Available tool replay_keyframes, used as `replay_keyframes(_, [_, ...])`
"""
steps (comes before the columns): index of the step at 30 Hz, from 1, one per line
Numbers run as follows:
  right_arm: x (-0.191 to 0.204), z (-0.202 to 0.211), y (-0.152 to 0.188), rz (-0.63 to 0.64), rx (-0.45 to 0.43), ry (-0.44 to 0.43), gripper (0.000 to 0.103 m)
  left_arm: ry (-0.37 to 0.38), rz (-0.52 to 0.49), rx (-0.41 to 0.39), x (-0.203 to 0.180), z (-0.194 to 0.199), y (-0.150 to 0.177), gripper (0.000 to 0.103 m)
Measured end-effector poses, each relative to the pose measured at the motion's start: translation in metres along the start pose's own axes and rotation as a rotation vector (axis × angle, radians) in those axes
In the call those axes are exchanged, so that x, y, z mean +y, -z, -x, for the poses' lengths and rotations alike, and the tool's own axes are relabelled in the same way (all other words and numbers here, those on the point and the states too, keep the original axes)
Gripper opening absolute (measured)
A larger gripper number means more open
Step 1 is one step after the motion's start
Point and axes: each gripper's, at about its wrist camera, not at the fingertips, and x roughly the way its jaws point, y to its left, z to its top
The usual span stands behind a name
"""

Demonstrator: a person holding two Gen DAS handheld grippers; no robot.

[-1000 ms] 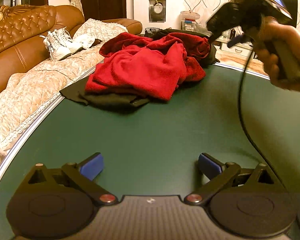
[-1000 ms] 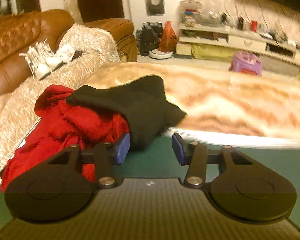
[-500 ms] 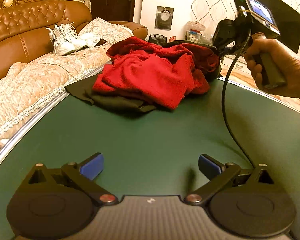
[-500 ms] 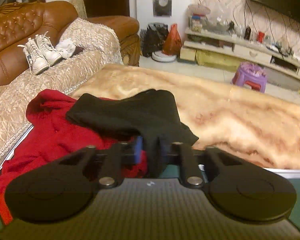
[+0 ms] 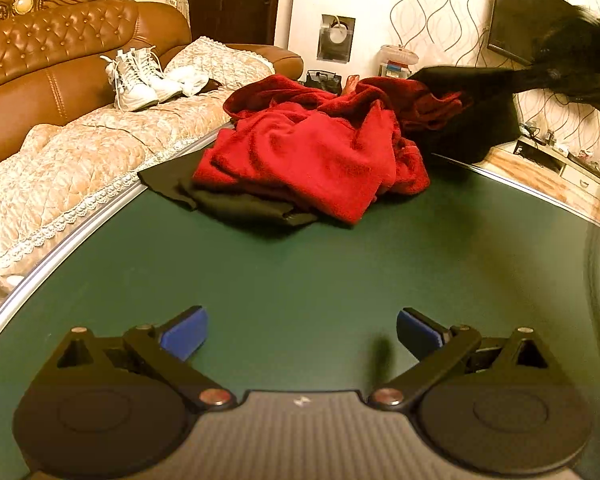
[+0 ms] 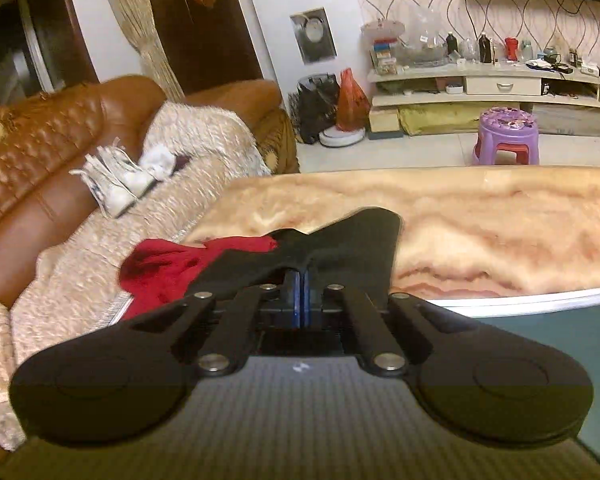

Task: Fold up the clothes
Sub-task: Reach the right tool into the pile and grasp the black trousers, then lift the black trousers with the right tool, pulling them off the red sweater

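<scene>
At table's far edge, right gripper (image 6: 302, 294) clenched on soft, limp black garment (image 6: 340, 248); left gripper (image 5: 300, 332) released; best pinched at hem.

Left gripper (image 5: 302, 330): matte black linkage arms, round black hubs, blue rectangular pads (image 5: 185, 332), silver rivets, ribbed grey centre plate with small white mark. Right gripper (image 6: 301, 284): identical build.
</scene>
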Motion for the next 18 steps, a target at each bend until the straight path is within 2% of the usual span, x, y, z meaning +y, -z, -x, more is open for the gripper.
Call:
replay_keyframes(5, [-0.014, 0.080, 0.016, 0.003, -0.051, -0.054, 0.001, -0.020, -0.020, 0.010, -0.004, -0.002, -0.001, 0.103])
replay_keyframes(8, [-0.024, 0.142, 0.030, 0.010, -0.092, -0.056, 0.001, -0.056, -0.056, 0.029, -0.011, -0.004, -0.001, 0.103])
replay_keyframes(11, [-0.027, 0.167, 0.045, 0.090, -0.033, 0.036, 0.002, -0.108, -0.075, 0.027, -0.019, -0.006, -0.001, 0.103])
replay_keyframes(13, [-0.031, 0.157, 0.054, 0.124, 0.026, 0.104, 0.006, -0.136, -0.082, 0.019, -0.023, -0.005, -0.001, 0.103])
replay_keyframes(14, [-0.034, 0.147, 0.059, 0.118, 0.056, 0.113, 0.014, -0.140, -0.083, 0.017, -0.024, -0.005, 0.000, 0.103])
replay_keyframes(16, [-0.035, 0.124, 0.067, 0.112, 0.075, 0.109, 0.039, -0.141, -0.084, 0.017, -0.023, -0.004, 0.000, 0.103])
replay_keyframes(17, [-0.031, 0.110, 0.069, 0.124, 0.081, 0.116, 0.058, -0.137, -0.080, 0.019, -0.022, -0.004, 0.000, 0.103])
replay_keyframes(18, [-0.026, 0.094, 0.072, 0.144, 0.087, 0.128, 0.063, -0.133, -0.075, 0.020, -0.021, -0.004, 0.000, 0.103])
